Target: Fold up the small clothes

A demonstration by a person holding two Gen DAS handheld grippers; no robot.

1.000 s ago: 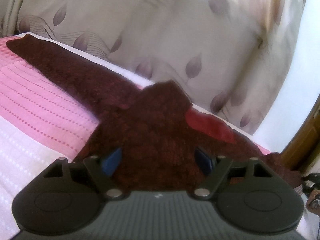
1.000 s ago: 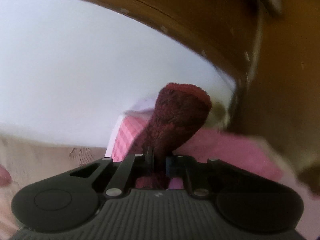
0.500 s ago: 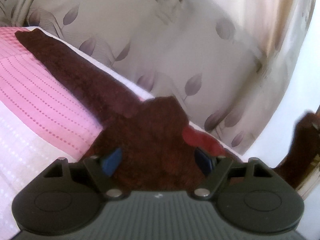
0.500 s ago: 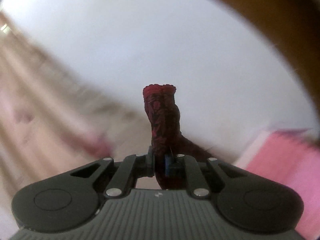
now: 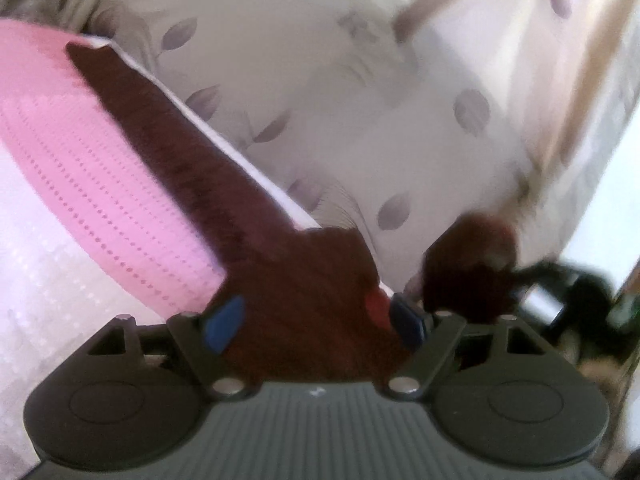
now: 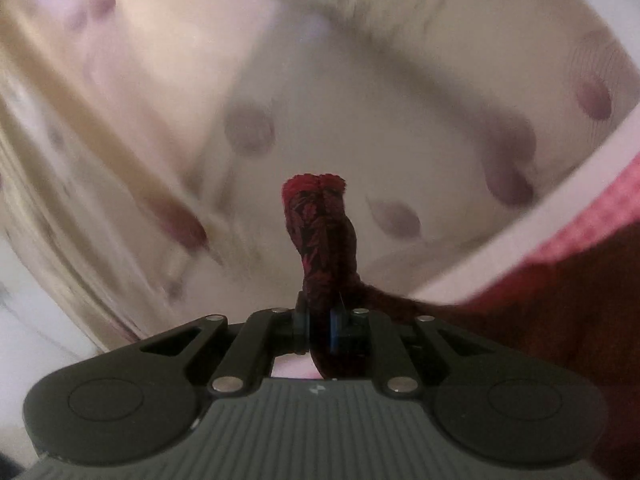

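I am counting one dark maroon garment [image 5: 296, 304], two tongs, one pink bedspread [image 5: 92, 208] and one leaf-print curtain [image 5: 320, 92]. The garment is lying on the bedspread, on the bed. One sleeve [image 5: 160, 136] is stretching along the bed edge toward eleven o'clock in the left wrist view, its long axis running from the body up to the far corner. My left tongs [image 5: 316, 322] are standing apart, straddling the garment body; I cannot tell whether the blue pads [image 5: 222, 322] are pressing it. My right tongs [image 6: 320, 320] are clamped together on the other sleeve's cuff [image 6: 320, 236], which is sticking up toward twelve o'clock. In the left view that bunched cuff is showing at three o'clock.
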